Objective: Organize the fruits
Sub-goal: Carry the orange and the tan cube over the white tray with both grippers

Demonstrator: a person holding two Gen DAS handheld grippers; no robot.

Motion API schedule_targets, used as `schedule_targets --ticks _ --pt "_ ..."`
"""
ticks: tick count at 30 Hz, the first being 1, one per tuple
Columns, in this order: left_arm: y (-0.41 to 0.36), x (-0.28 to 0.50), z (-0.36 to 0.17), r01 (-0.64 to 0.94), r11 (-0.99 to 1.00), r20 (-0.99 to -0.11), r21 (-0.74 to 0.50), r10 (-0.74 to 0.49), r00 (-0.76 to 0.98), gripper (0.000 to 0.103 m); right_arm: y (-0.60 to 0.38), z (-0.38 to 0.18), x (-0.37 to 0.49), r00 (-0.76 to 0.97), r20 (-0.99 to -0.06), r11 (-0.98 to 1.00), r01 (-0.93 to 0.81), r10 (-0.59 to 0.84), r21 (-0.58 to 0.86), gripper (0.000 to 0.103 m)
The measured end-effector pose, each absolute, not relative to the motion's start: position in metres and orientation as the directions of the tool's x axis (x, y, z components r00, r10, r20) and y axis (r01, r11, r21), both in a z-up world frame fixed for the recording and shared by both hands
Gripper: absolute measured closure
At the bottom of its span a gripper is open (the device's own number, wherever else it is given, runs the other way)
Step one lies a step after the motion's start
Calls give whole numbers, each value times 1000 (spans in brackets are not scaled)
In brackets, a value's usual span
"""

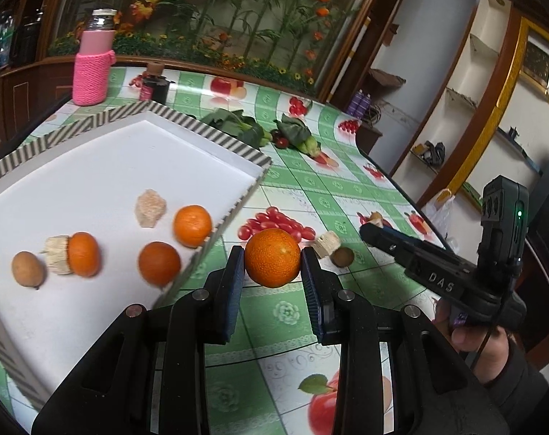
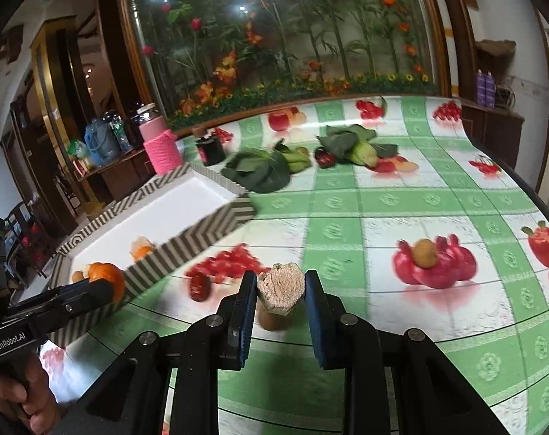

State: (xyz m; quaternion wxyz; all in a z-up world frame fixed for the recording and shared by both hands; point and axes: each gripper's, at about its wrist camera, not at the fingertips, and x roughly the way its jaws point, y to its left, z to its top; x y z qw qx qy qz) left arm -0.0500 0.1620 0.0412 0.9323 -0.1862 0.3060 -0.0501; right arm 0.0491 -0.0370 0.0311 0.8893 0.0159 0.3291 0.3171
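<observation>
Jaws of left gripper (image 1: 273, 258) are clamped on an orange (image 1: 272, 257), held clear above the worktop (image 1: 292, 185), just right of the tray (image 1: 234, 145) edge. 3 oranges are seen inside the tray. Jaws of right gripper (image 2: 281, 286) are closed on a beige fibrous chunk (image 2: 281, 288), lifted over the worktop beside the tray.

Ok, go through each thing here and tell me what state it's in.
left gripper: shut on the orange, lifted off the table
right gripper: shut on the beige chunk
tray: holding three oranges
pink bottle: upright, capped
leafy greens: lying on the tablecloth
</observation>
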Motion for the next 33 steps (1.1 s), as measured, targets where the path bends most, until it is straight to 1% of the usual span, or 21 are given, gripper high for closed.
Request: schedule_targets --ticks 11,15,18,22,33 --pt "196 -67 45 -87 910 -518 -404 -149 843 73 26 34 28 539 -570 744 -635 620 208 77" --pt "211 -72 45 -149 902 -515 -405 -90 852 73 44 35 22 521 -568 721 -663 637 200 77" --pt "223 -79 47 -230 896 -514 -381 2 858 73 58 35 18 511 -564 704 -686 648 187 77" --pt "233 -83 44 -318 879 -526 -355 93 846 73 75 36 13 497 -563 681 -713 660 168 77" --pt "241 -84 38 -403 857 -555 -320 175 814 73 115 34 5 456 -581 629 -767 674 127 77"
